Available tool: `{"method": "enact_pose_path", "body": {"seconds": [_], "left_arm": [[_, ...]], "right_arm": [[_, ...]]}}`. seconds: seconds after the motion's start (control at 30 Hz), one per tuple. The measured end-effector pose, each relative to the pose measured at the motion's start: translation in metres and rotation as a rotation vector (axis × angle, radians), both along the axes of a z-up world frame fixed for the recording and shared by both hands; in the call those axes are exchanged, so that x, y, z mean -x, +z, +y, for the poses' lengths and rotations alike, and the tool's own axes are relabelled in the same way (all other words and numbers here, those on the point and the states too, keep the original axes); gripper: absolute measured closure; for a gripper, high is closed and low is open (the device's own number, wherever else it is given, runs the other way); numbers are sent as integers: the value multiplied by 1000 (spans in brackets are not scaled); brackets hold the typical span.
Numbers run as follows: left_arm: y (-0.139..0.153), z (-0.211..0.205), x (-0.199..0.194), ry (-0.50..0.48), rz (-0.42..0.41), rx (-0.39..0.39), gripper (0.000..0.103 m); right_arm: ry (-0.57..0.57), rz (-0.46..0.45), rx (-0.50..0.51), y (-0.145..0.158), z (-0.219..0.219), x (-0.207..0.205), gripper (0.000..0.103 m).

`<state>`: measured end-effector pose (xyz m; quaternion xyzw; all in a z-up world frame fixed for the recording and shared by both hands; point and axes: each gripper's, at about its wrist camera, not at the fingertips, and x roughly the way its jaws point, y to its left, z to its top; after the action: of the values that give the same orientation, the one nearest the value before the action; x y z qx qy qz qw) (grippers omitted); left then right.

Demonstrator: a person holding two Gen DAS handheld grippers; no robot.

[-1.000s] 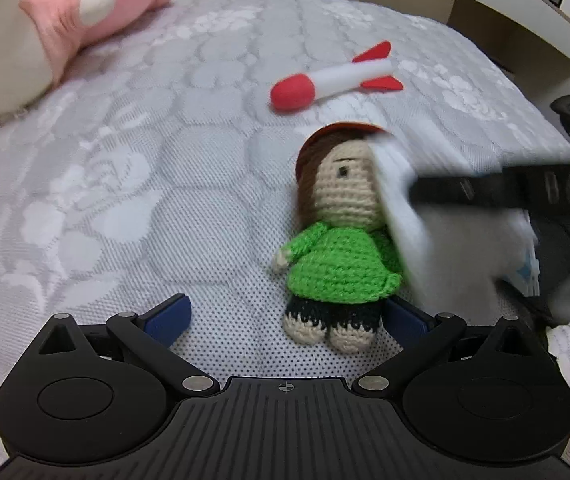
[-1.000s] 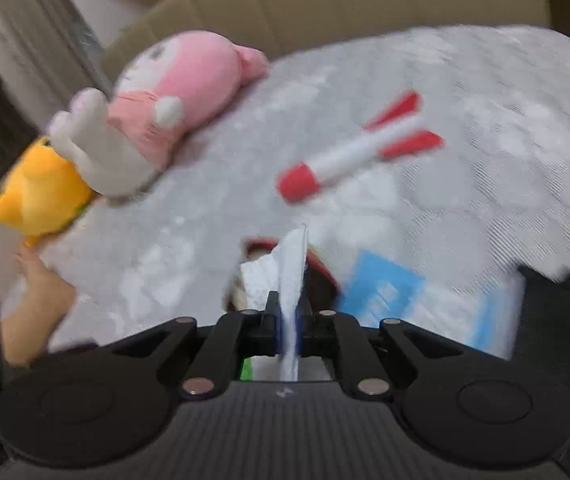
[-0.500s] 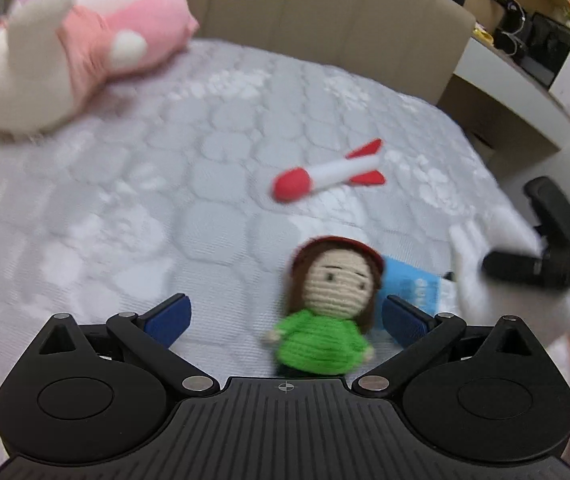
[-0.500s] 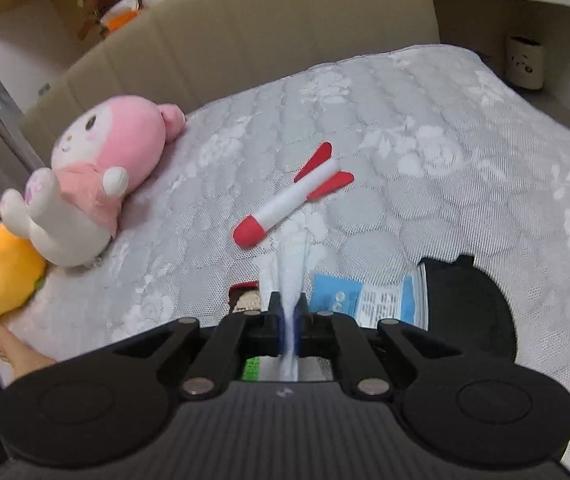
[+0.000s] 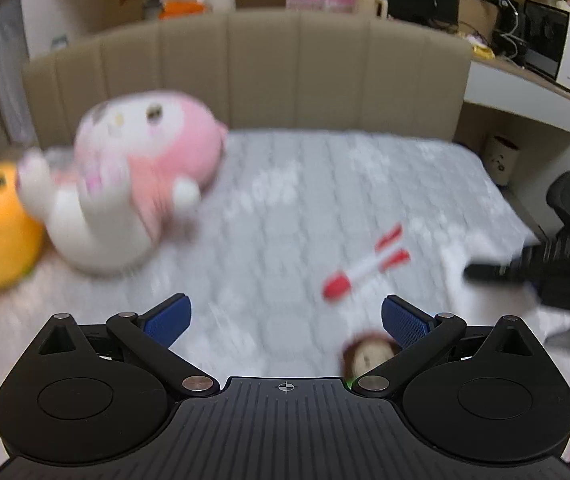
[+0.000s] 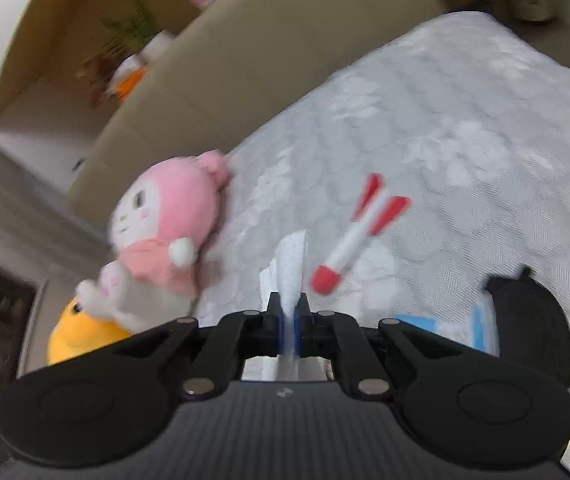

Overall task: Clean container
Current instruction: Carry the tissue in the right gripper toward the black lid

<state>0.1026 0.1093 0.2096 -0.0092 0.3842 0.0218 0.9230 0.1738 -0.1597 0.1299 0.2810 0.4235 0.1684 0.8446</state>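
dimpled white wipe (image 6: 291,268), quilted mattress (image 6: 465,128)

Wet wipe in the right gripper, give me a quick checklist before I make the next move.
1. Wipe held firmly: ok. The right gripper is shut on the wet wipe, which sticks up between the jaws.
2. Left gripper free: ok. Its jaws stand wide open with nothing between them.
3. Wipe pack closed: cannot tell. Only a blue and white corner shows behind the gripper.
4. Container to clean in view: not ok. Only the pink plush, toy rocket and crochet doll show on the bed.
5. Views sharp: not ok. Both are motion blurred.
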Motion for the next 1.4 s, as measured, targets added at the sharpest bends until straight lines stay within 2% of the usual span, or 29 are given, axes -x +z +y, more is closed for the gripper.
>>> {"method": "enact_pose_path", "body": {"seconds": [0.1,0.13,0.2,0.27,0.33,0.37,0.43,0.5,0.6,0.67,0.73,0.8,0.9,0.97,1.03,1.1,1.2,1.3,1.4], "left_arm": [[15,7,-4,-6,-29,48,0],[11,10,-6,-16,-28,95,0],[1,16,-17,-62,-3,189,0],[-13,16,-31,-85,-16,206,0],[-38,15,-42,-38,-63,228,0],[-55,16,-46,-3,-60,261,0],[-104,19,-56,40,-12,380,0],[-151,23,-59,15,41,473,0],[-197,29,-59,-1,173,503,0],[-208,23,-59,-53,215,406,0],[-212,9,-56,-93,189,268,0],[-218,-4,-55,-134,168,183,0],[-230,-20,-55,-252,162,130,0],[-238,-23,-54,-310,177,127,0],[-238,-24,-52,-309,177,117,0],[-231,-27,-46,-298,155,75,0],[-219,-30,-29,-294,132,82,0],[-209,-33,-9,-275,133,107,0],[-200,-43,5,-269,122,81,0]], "right_arm": [[20,-80,193,16,6,-11,94],[0,-73,210,18,5,-16,94],[-16,-30,117,16,-4,-24,94],[3,-35,81,14,-6,-26,93],[28,-16,136,2,0,-30,92],[39,10,165,-7,4,-33,92],[60,71,190,-29,9,-40,92],[75,107,198,-52,16,-44,91],[117,156,148,-87,30,-45,91],[130,174,112,-105,38,-42,91],[117,188,125,-119,44,-40,91],[99,186,182,-126,49,-37,89],[36,191,324,-121,51,-29,88],[46,158,410,-114,57,-25,91],[88,108,485,-105,65,-19,92],[173,60,504,-95,73,-10,92],[250,70,417,-82,70,0,92],[267,97,318,-90,65,5,91],[288,111,332,-110,62,11,91]]}}
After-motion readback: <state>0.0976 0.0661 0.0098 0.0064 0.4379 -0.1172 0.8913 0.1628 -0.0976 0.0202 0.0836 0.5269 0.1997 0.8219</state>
